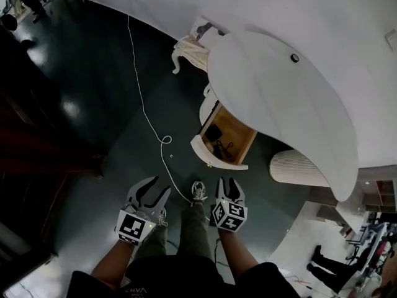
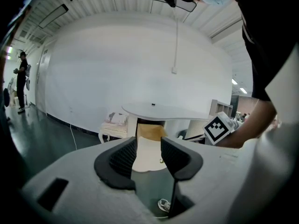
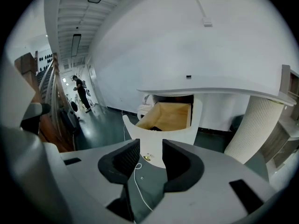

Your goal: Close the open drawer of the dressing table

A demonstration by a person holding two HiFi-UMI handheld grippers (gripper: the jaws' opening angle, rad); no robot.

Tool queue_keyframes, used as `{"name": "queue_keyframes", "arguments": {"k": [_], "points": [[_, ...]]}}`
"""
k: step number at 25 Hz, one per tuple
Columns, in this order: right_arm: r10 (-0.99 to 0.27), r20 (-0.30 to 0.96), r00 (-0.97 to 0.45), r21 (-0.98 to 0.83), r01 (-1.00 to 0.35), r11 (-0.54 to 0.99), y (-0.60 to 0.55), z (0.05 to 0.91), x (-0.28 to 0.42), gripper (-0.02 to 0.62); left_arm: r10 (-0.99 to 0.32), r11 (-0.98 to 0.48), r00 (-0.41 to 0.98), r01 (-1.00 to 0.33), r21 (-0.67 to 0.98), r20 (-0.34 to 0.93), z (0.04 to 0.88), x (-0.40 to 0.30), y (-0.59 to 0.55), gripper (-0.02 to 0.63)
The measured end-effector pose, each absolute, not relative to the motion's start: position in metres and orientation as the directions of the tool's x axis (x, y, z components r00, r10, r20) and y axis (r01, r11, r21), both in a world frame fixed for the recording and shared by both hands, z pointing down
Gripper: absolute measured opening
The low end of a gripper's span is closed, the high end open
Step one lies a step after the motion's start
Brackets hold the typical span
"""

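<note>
Left gripper (image 1: 157, 189), right gripper (image 1: 227, 184), one open drawer (image 1: 211, 156)

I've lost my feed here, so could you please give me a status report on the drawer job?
Left gripper and right gripper open, empty. Drawer open, not yet touched. White cable on floor before it; nothing else in the way.

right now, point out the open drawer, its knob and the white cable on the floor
open drawer (image 1: 239, 132), head view, bare wooden bottom inside it
knob (image 3: 146, 157), right gripper view, middle of the knob on the drawer front
white cable (image 1: 149, 120), head view, stretch just above its loop
</note>
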State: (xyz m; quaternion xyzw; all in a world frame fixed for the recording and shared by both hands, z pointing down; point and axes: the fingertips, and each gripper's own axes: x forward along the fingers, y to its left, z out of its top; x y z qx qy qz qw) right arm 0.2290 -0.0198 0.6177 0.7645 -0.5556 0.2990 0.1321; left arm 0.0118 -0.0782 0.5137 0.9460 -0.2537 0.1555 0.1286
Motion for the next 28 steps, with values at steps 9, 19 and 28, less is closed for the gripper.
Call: {"name": "queue_keyframes", "arguments": {"k": [9, 19, 28], "points": [[-0.744, 0.624, 0.239, -0.107, -0.917, -0.385, -0.031, 0.659, 0.24, 0.164, -0.438, -0.828, 0.813, -0.531, 0.182, 0.383, 0.54, 0.01, -0.079, 0.16], [-0.749, 0.602, 0.275, -0.097, -0.906, -0.411, -0.049, 0.671, 0.253, 0.167, -0.438, -0.817, 0.81, -0.539, 0.202, 0.391, 0.56, 0.011, -0.083, 0.16], [-0.76, 0.572, 0.307, -0.052, -0.912, -0.407, -0.058, 0.674, 0.264, 0.156, -0.43, -0.817, 0.81, -0.537, 0.209, 0.399, 0.575, 0.014, -0.08, 0.16]]}}
